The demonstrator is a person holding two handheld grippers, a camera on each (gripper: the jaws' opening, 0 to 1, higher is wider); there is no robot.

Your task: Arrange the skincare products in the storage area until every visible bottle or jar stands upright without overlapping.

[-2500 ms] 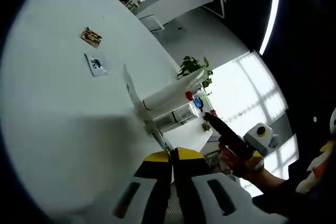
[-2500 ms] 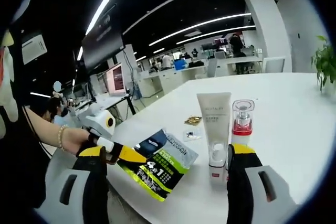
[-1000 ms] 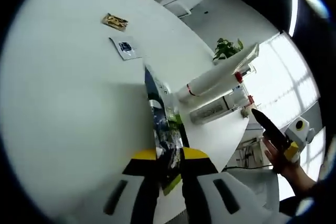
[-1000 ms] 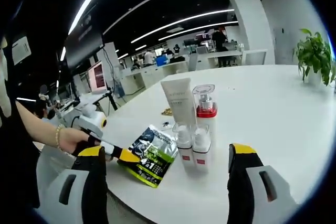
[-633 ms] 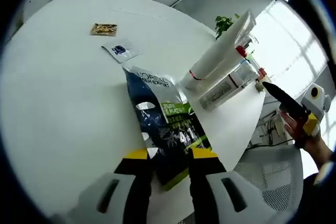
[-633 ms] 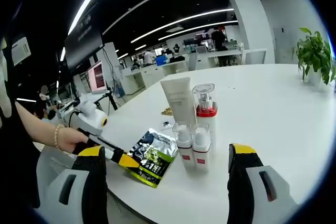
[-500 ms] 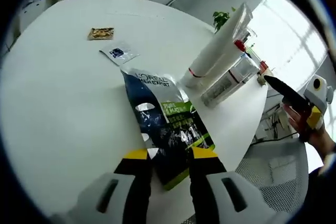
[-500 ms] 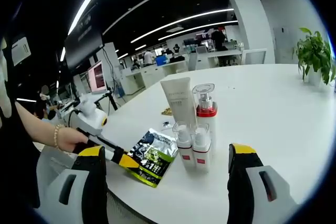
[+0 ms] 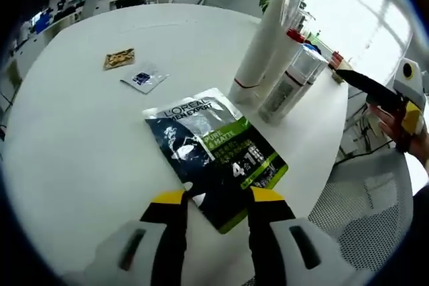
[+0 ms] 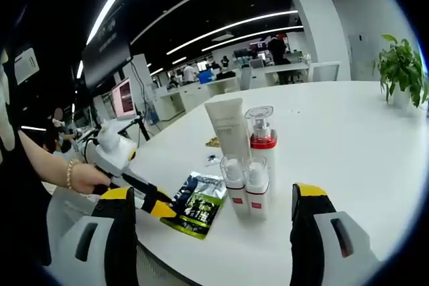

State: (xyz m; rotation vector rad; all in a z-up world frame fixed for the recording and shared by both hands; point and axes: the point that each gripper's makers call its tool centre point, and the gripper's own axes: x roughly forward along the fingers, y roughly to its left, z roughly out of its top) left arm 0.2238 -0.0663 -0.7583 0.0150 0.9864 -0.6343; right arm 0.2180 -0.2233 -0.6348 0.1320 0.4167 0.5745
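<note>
Flat on the white table (image 9: 74, 159): thin, floppy, slick foil sachet (image 9: 214, 155), near corner between the left tool (image 9: 216, 200), contact unclear. Further right, upright tube and bottles (image 10: 242, 159); right tool (image 10: 213, 205) spread, empty. Best pinched at an edge seam.

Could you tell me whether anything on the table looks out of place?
The dark sachet lies flat near the table edge, and two small packets lie apart from the upright bottles. Nothing looks spilled or damaged.
</note>
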